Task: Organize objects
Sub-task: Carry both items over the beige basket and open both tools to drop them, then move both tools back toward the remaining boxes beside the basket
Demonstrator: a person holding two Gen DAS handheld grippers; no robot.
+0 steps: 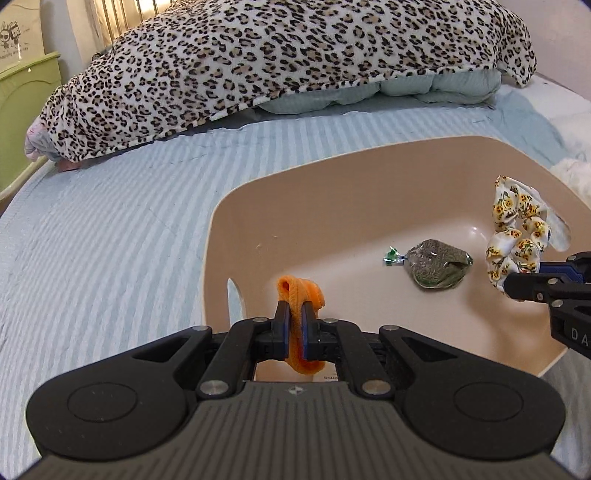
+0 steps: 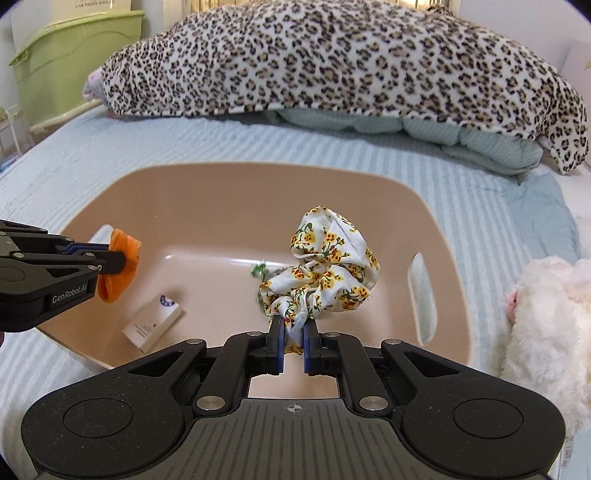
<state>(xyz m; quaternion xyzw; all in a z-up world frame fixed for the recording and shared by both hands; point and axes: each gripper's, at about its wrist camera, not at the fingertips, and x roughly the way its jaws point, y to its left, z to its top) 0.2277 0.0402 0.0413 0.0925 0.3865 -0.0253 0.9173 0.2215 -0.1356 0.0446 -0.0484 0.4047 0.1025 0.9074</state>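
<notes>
The black left tool (image 2: 122,260), seen from the right wrist view, carries white lettering "GenRobot.AI" along its side. In the left wrist view, the black right tool (image 1: 511,286) shows the white letters "DA" at the frame edge, the rest cut off. The small white cardboard box (image 2: 153,325) in the beige plastic basin (image 2: 221,192) bears a blue round mark and print too small to read. A pale sign (image 2: 99,4) above the green plastic bin (image 2: 74,62) seems to read "Live happily every".

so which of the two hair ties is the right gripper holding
The floral scrunchie, white with yellow flowers, pinched in the right gripper over the tan basin. The plain orange hair tie is in the left gripper.
</notes>
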